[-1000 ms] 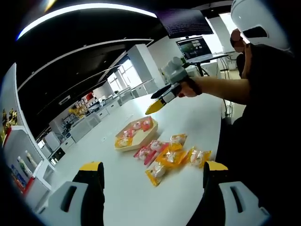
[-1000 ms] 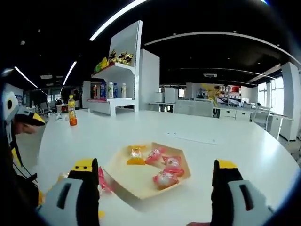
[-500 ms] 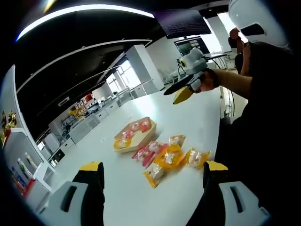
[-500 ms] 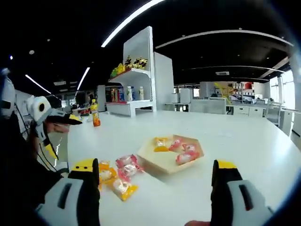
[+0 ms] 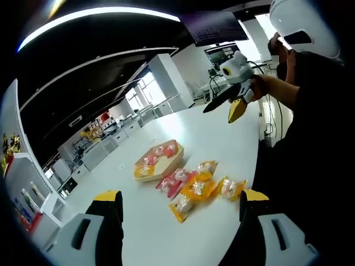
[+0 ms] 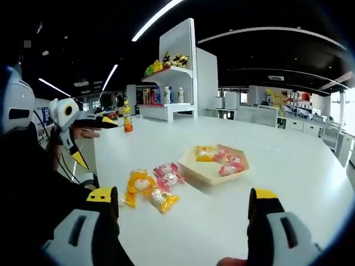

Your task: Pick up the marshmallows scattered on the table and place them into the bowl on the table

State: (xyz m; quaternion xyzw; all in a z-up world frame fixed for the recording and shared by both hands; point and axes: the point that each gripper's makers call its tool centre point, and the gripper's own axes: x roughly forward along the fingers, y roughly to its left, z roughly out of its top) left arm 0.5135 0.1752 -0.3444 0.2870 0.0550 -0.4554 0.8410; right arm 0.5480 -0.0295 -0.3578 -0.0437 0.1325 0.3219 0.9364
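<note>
While your left gripper (image 5: 176,208) hangs above the near table edge with its jaws wide apart and nothing between them, the right gripper (image 6: 183,202) is just as wide and just as empty, raised well clear of the table (image 6: 266,166). In the left gripper view you can see that right gripper (image 5: 236,108) held high off to the side, its yellow tips apart.

The risk from here is a poor pick: the packets look slick and puffy, so a pinch on a corner could let one slide out, and several overlap, so you may lift two or drag a neighbour toward the edge beside you. Coming down with both grippers on the same cluster could also make them knock together.

The marshmallows (image 5: 194,185) lie in a loose clump of pink and orange wrappers near your side of the table. Just beyond them sits the bowl (image 5: 158,160), a shallow angular tray already holding a few packets (image 6: 222,160).
</note>
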